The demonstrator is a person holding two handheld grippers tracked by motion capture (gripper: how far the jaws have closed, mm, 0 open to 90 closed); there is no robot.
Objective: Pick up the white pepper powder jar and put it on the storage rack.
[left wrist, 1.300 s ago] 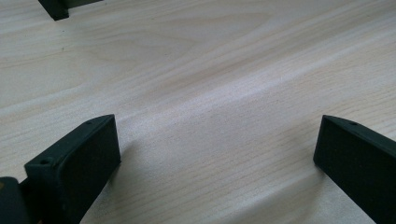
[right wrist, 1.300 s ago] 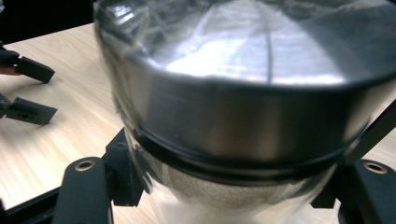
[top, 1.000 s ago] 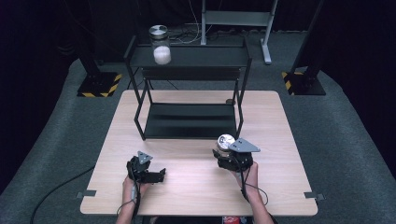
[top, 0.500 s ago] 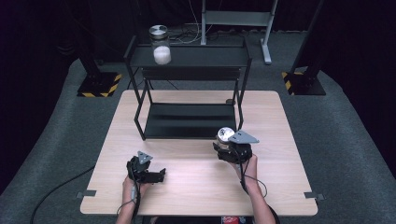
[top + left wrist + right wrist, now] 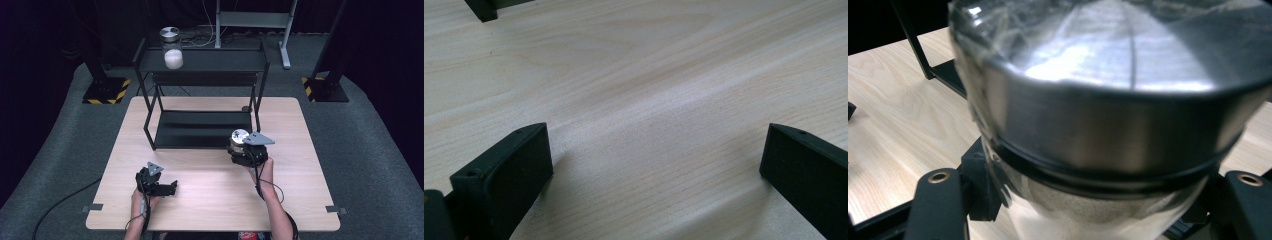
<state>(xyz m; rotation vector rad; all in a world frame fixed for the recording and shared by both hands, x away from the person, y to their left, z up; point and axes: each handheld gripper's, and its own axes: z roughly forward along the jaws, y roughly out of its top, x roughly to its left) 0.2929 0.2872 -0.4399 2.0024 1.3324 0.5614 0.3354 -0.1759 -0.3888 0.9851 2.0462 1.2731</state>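
The right hand-held gripper (image 5: 243, 150) was pinching a glass jar (image 5: 239, 139) with a brushed metal lid (image 5: 1108, 85), its jaws closed against the glass just under the lid's rim, one on each side. The jar stood upright in that grip, its long axis vertical, with pale powder showing low in the glass. From where I stood, it was held just in front of the black shelf rack (image 5: 200, 95), at the right end of the rack's lower tray (image 5: 200, 129) and close by the front right post. The rack lay straight ahead of that hand, away from the person, so the relation that mattered was simple: the shelf was forward of the jar, and the top shelf also well above it. A second jar (image 5: 171, 48) of the same kind stood on the top shelf toward its left end, leaving the right part of that shelf bare. The left hand-held gripper (image 5: 159, 186) rested low over the wooden surface (image 5: 310, 200) near the front left, its jaws spread wide with nothing between them, well apart from the jar and from the rack. The right hand was plainly the nearer one, and I judged the coming move to be its own: carry the jar forward, keeping it upright, and set it on the rack.
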